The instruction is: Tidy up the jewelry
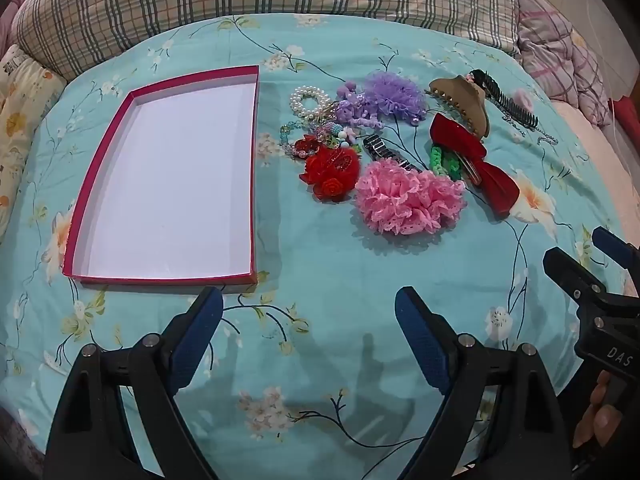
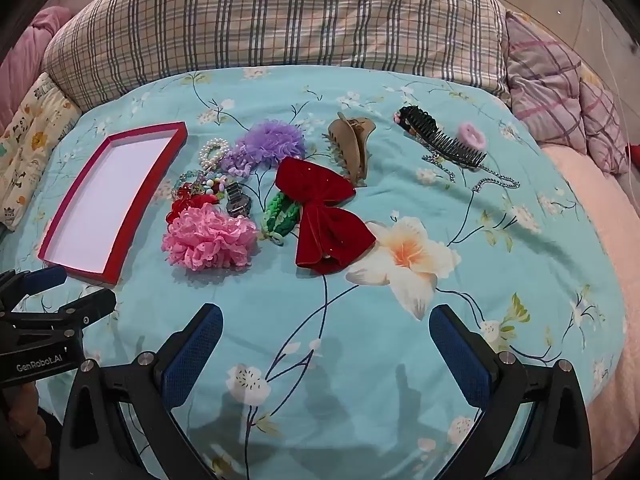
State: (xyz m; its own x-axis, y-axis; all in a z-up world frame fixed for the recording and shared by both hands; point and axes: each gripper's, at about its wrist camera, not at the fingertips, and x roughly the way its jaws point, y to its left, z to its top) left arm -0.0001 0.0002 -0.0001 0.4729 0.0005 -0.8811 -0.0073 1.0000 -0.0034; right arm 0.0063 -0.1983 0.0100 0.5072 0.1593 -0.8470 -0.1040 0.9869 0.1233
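Observation:
A shallow pink-rimmed box (image 1: 132,98) with a white floor lies on the left of the bed; it holds nothing. Right of it is a heap of hair pieces and jewelry: a pink lace scrunchie (image 1: 408,202), a purple one (image 1: 394,96), a red flower piece (image 1: 332,170), a pearl bracelet (image 1: 310,100), a metal watch band (image 1: 380,150), a red velvet bow (image 2: 324,216), a tan claw clip (image 2: 352,148) and a black comb (image 2: 448,140). My left gripper (image 1: 308,312) hovers open in front of the box's near corner. My right gripper (image 2: 326,328) hangs open, short of the bow.
The teal floral bedspread (image 2: 400,340) covers the bed. A plaid pillow (image 2: 280,20) lies across the far edge, a purple checked one (image 2: 560,92) at the right. A small pink hair tie (image 2: 472,134) and a thin chain (image 2: 496,182) lie beside the comb.

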